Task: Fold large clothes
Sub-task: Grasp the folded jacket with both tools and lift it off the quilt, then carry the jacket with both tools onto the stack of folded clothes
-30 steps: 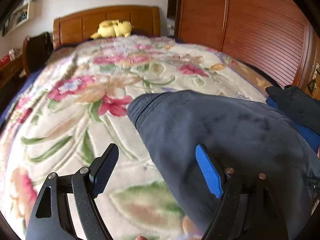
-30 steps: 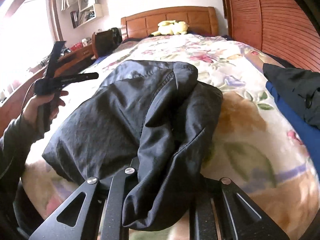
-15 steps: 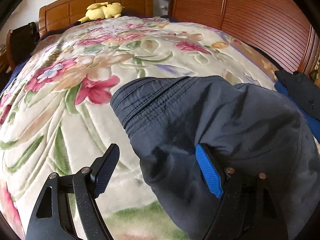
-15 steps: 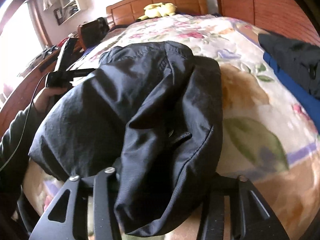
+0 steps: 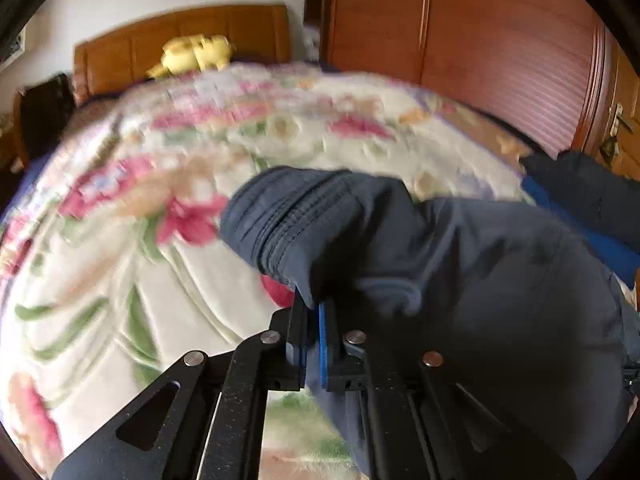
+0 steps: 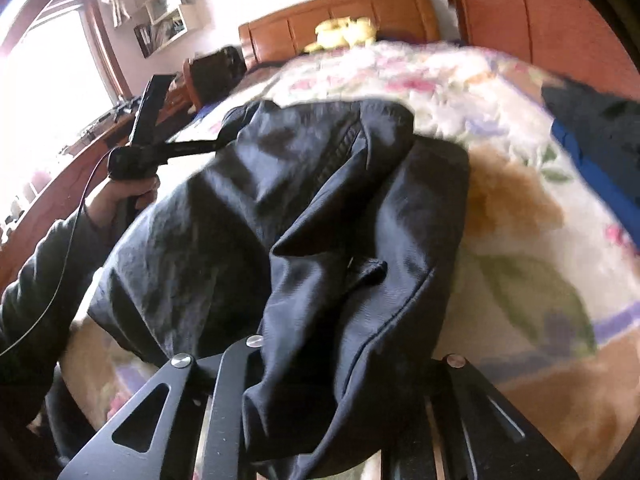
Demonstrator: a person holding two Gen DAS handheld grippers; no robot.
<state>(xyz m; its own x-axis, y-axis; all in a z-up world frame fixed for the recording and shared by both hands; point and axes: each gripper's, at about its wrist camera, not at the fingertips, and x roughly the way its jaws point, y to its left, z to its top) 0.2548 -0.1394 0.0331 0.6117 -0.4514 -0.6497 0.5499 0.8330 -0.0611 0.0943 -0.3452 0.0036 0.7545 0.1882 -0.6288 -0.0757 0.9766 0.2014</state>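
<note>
A dark navy jacket (image 5: 460,280) lies on a floral bedspread (image 5: 160,280). My left gripper (image 5: 314,312) is shut on the jacket's edge just below its ribbed cuff (image 5: 280,220) and lifts it a little. In the right wrist view the jacket (image 6: 280,208) is bunched toward me, and my right gripper (image 6: 340,380) is shut on a fold of it; the fabric hides the fingertips. The left gripper (image 6: 144,148) shows there at the jacket's far left, held in a hand.
A dark and blue pile of clothes (image 5: 592,200) lies at the bed's right edge. A yellow plush toy (image 5: 192,54) sits at the wooden headboard (image 5: 180,36). A wooden wardrobe (image 5: 500,40) stands on the right. A desk and window (image 6: 60,100) are on the left.
My left gripper has closed from wide open onto the jacket's edge by the cuff and raised it. My right gripper keeps its hold and has lifted slightly.
</note>
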